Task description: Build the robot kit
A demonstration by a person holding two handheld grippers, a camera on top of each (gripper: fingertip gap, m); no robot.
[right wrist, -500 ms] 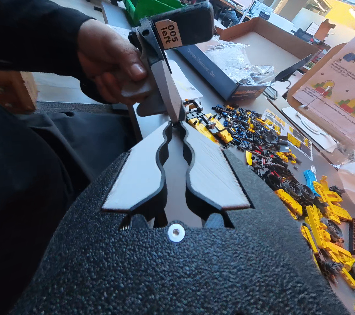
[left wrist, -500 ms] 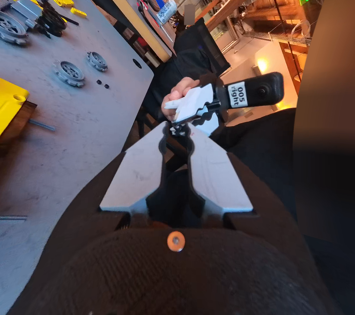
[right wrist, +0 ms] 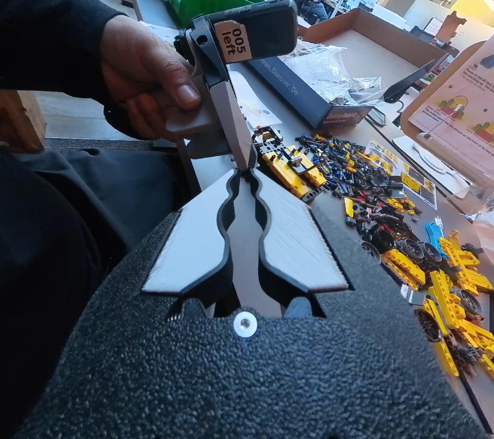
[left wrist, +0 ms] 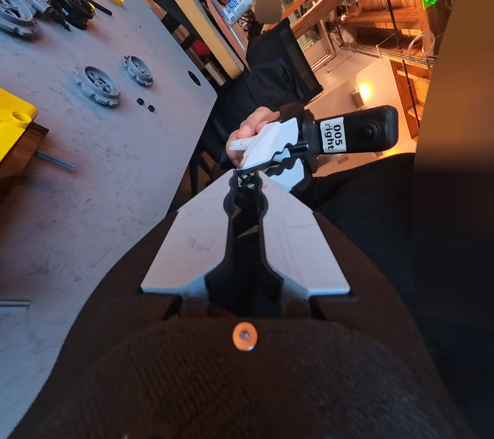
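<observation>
Black and tiny, a plastic piece [left wrist: 244, 180] sits pinched in the clenched left claw [left wrist: 245, 177], while the right claw [right wrist: 243, 174], seemingly clenched on it too, meets it tip to tip off the desk [left wrist: 112, 158] edge; a slip could drop it.

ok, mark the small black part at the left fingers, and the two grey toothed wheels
small black part [left wrist: 244, 180], left wrist view, its middle
larger grey toothed wheel [left wrist: 97, 85], left wrist view, hub
smaller grey toothed wheel [left wrist: 138, 70], left wrist view, hub
</observation>
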